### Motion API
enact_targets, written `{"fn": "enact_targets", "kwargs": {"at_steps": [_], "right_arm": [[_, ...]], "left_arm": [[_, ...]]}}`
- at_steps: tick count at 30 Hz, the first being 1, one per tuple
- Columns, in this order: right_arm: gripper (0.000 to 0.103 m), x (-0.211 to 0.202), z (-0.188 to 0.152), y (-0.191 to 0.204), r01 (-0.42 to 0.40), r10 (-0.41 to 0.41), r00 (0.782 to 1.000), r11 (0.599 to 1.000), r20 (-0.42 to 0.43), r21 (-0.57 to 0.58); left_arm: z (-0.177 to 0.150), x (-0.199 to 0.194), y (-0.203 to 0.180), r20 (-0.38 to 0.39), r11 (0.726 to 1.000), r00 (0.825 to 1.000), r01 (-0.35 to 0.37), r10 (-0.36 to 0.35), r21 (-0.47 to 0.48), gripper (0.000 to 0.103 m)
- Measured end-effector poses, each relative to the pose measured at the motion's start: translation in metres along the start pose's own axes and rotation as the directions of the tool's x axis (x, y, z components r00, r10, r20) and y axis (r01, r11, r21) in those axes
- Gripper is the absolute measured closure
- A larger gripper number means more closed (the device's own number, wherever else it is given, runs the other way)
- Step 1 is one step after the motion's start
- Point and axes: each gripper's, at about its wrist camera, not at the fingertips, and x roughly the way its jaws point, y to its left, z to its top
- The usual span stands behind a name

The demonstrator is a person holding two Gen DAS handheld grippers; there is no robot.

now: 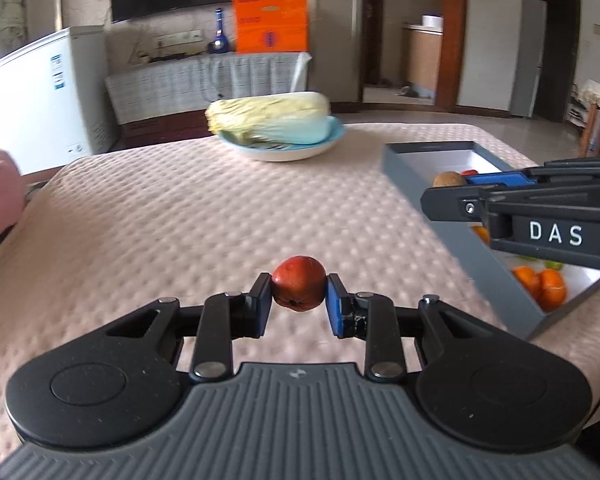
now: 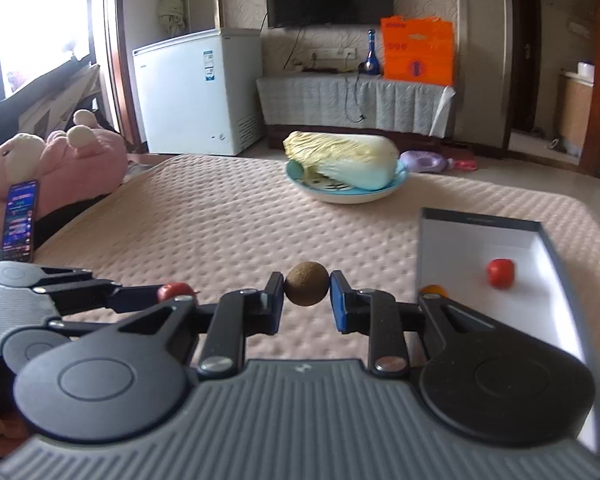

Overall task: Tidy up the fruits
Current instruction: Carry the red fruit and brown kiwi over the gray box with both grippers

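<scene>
My left gripper [image 1: 299, 300] is shut on a small red fruit [image 1: 299, 282], held above the pink quilted table cover. My right gripper [image 2: 307, 300] is shut on a round brown fruit [image 2: 306, 289]. In the left wrist view the right gripper [image 1: 452, 184] reaches in from the right over the grey box [image 1: 424, 160], with the brown fruit [image 1: 449, 179] at its tip. In the right wrist view the left gripper [image 2: 180, 294] comes in from the left with the red fruit [image 2: 176, 291]. The box [image 2: 480, 224] holds a red fruit [image 2: 500, 273] and orange fruits [image 1: 544, 286].
A blue-rimmed bowl [image 1: 284, 152] with a napa cabbage [image 1: 268, 116] stands at the table's far side. A phone [image 2: 20, 220] leans on a pink plush toy [image 2: 80, 160] at the left edge. A white freezer [image 2: 196, 88] and a draped stand are behind.
</scene>
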Motion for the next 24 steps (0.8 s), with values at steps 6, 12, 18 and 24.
{"fn": "enact_targets", "kwargs": {"at_steps": [6, 12, 18, 24], "right_arm": [[0.075, 0.002, -0.01, 0.0, 0.003, -0.004, 0.999, 1.0, -0.046, -0.02], [0.075, 0.005, -0.003, 0.016, -0.123, 0.123, 0.992, 0.992, -0.016, 0.019], [0.075, 0.007, 0.009, 0.015, -0.18, 0.177, 0.983, 0.98, 0.037, 0.088], [0.075, -0.002, 0.005, 0.003, -0.074, 0.073, 0.997, 0.997, 0.029, 0.03]], "left_arm": [[-0.001, 0.002, 0.001, 0.0, 1.0, 1.0, -0.023, 0.023, 0.014, 0.069], [-0.003, -0.013, 0.041, 0.02, 0.993, 0.993, -0.114, 0.114, -0.016, 0.069], [-0.005, -0.014, 0.055, 0.0, 0.988, 0.989, -0.149, 0.149, -0.043, 0.069], [-0.001, -0.007, 0.026, -0.008, 0.997, 0.998, -0.062, 0.062, -0.052, 0.069]]}}
